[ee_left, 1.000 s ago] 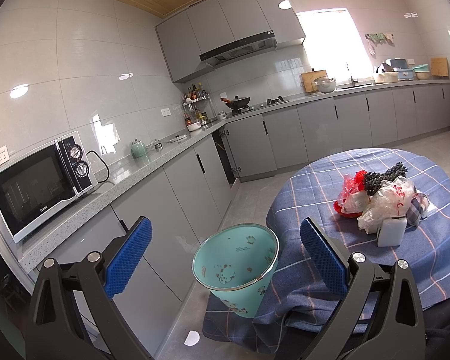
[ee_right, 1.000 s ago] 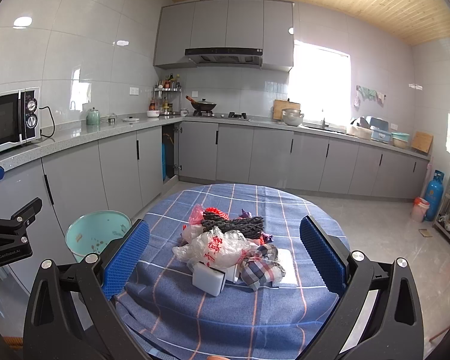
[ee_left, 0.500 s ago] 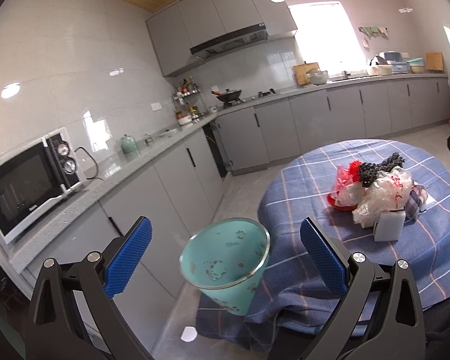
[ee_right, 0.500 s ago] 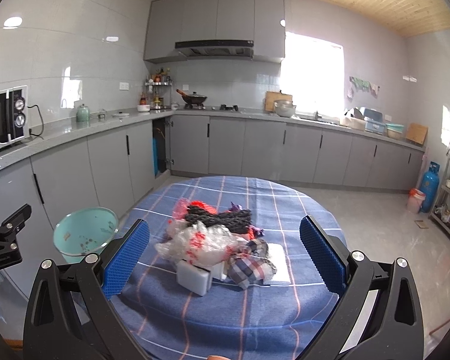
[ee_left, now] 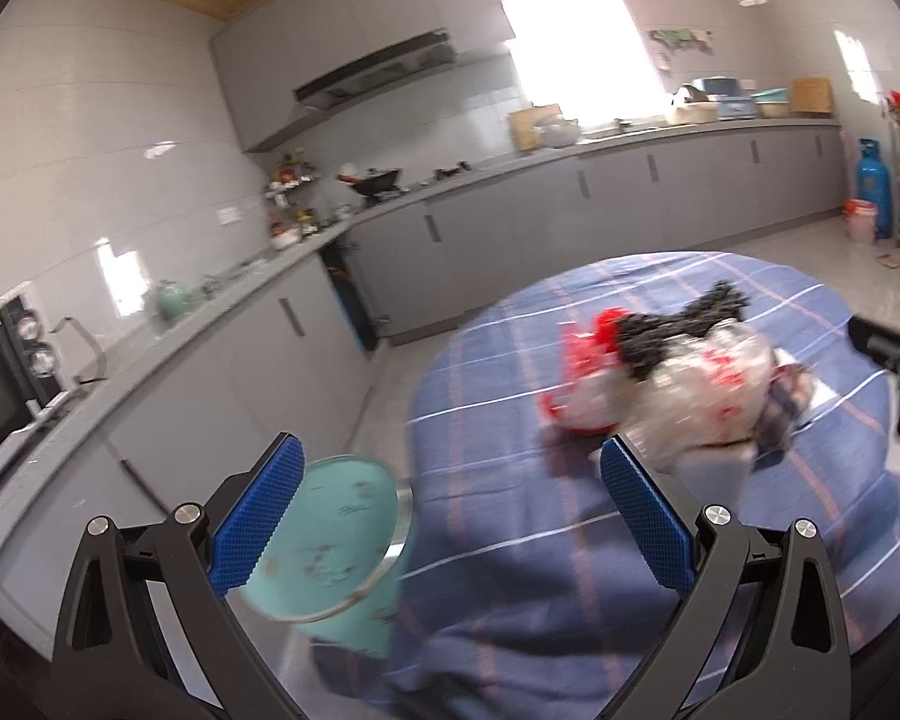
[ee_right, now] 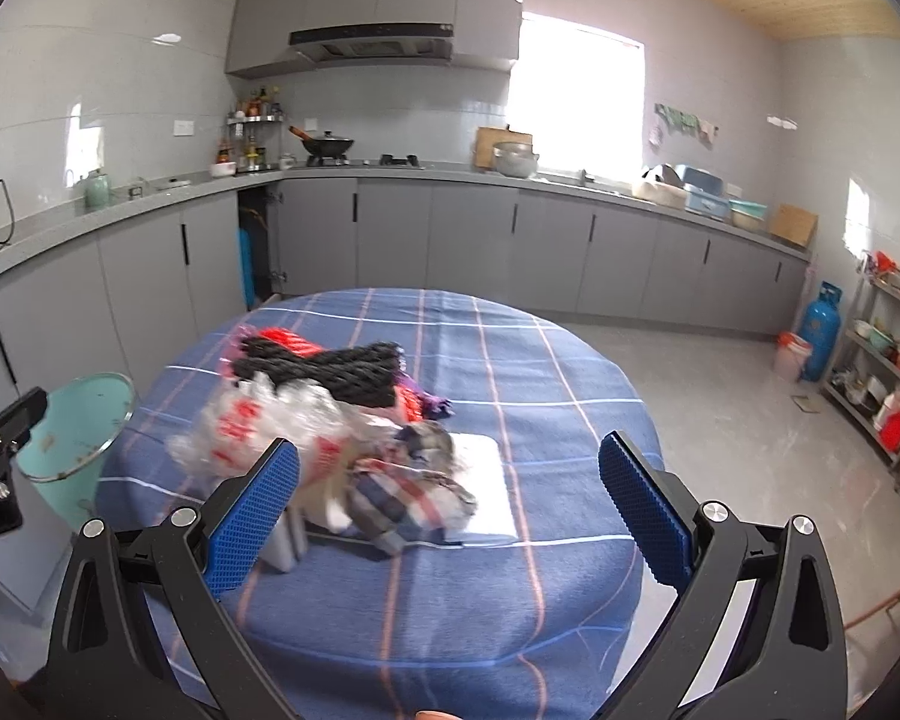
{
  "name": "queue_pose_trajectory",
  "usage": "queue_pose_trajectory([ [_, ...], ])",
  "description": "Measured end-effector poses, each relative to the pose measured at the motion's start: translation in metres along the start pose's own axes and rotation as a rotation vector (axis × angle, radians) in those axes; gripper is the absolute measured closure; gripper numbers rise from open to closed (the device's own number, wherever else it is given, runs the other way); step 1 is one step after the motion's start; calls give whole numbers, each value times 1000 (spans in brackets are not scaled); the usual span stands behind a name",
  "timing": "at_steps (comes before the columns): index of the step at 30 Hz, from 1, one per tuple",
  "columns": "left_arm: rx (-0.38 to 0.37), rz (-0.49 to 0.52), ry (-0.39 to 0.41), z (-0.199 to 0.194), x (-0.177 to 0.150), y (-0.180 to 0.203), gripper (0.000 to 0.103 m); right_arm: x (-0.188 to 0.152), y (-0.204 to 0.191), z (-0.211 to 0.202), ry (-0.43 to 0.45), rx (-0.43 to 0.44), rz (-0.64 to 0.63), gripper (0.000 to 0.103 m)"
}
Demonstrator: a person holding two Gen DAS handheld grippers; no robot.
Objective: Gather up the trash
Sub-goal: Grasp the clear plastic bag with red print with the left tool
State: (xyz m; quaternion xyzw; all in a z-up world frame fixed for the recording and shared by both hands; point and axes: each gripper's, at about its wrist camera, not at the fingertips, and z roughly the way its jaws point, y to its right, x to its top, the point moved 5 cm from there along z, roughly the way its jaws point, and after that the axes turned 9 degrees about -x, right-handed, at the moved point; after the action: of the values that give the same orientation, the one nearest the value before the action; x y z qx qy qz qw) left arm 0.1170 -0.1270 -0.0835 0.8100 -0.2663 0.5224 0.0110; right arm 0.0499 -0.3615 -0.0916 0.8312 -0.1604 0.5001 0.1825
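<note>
Both jaws are held wide apart, nothing gripped by the left gripper (ee_left: 447, 516) or right gripper (ee_right: 447, 516). Nothing is collected: the trash pile (ee_right: 336, 420) lies on the table (ee_right: 510, 360), the teal bin (ee_right: 72, 432) beside it.

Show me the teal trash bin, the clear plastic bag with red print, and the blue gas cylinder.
teal trash bin (ee_left: 324, 546), left wrist view, inner wall.
clear plastic bag (ee_right: 282, 426), right wrist view, its crumpled printed side.
blue gas cylinder (ee_right: 819, 330), right wrist view, its body.
</note>
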Motion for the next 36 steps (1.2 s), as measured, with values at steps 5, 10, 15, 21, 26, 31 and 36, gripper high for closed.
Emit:
queue_pose_trajectory([
  [5, -52, 9, -7, 28, 12, 36, 6, -16, 16, 26, -39, -40, 12, 5],
  [10, -98, 19, -36, 52, 17, 63, 6, -27, 27, 40, -60, -49, 33, 5],
  [15, -115, 32, -67, 69, 16, 79, 6, -35, 36, 49, -77, -43, 52, 5],
  [21, -136, 9, -88, 73, 15, 84, 6, -39, 43, 52, -91, -31, 75, 5],
  [26, -154, 37, -52, 68, 24, 98, 6, -39, 49, 56, -86, -36, 101, 5],
  [31, -185, 14, -110, 94, 17, 107, 9, -43, 49, 59, -89, -37, 97, 5],
  [36, -287, -15, -139, 104, 13, 108, 58, -44, 49, 61, -82, -29, 99, 5],
])
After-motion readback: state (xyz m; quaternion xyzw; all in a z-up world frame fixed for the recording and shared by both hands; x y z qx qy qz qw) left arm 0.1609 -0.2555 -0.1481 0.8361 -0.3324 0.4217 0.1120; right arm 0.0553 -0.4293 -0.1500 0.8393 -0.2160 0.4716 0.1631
